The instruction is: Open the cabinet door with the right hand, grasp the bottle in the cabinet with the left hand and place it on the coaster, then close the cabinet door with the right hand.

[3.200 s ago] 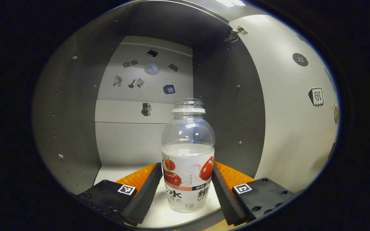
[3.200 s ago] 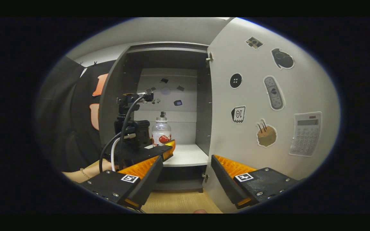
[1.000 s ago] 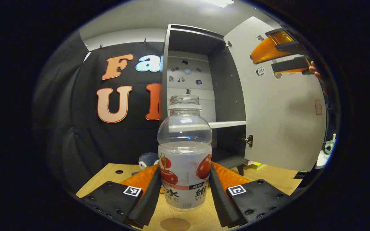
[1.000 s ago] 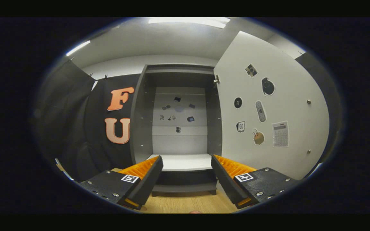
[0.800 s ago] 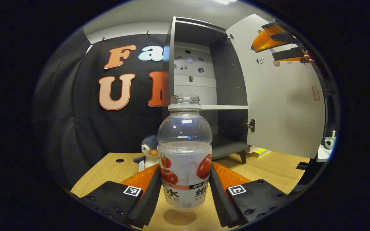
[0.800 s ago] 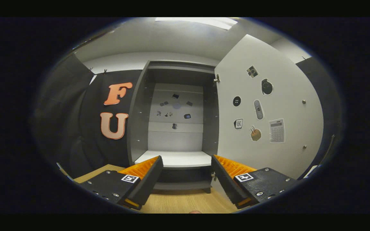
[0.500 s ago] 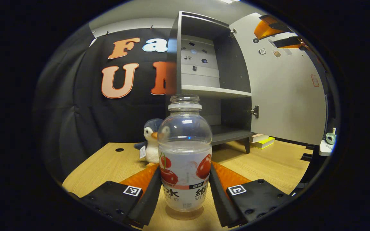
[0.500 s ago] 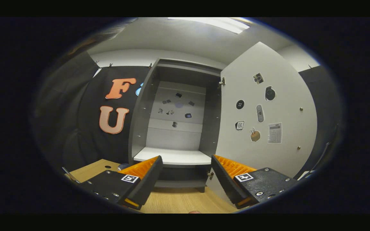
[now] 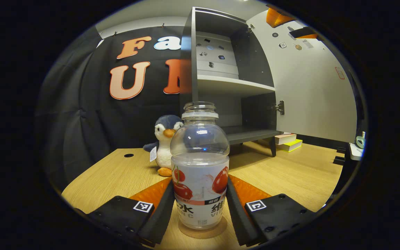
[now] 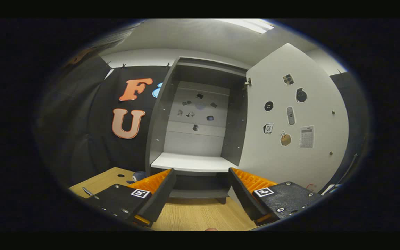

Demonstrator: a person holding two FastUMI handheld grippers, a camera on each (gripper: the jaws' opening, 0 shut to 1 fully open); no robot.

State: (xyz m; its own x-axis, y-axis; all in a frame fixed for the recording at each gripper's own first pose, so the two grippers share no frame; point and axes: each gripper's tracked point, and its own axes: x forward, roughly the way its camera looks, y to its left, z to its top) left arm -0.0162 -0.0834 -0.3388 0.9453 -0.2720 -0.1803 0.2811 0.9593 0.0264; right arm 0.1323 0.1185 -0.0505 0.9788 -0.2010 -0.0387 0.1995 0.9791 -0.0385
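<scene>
A clear capless bottle [image 9: 200, 163] with a cherry label stands upright on a round brown coaster [image 9: 203, 232] on the wooden table. My left gripper [image 9: 200, 208] is shut on its lower body, a black pad pressing each side. The grey cabinet [image 9: 227, 69] stands behind, its white door [image 9: 311, 86] swung wide. In the right gripper view my right gripper [image 10: 201, 189] is open and empty, facing the cabinet [image 10: 196, 121] and its door [image 10: 290, 128] from some way back. Its orange fingers [image 9: 278, 17] show at the top right of the left gripper view.
A plush penguin [image 9: 165, 144] sits on the table [image 9: 116, 177] just left of and behind the bottle. Books [image 9: 286, 141] lie beside the cabinet's foot, and a tape roll [image 9: 359, 141] sits at the far right. The white shelf [image 10: 193, 162] holds nothing.
The left gripper carried the bottle out of the cabinet and lowered it onto the coaster. The right gripper drew back from the door and stayed open.
</scene>
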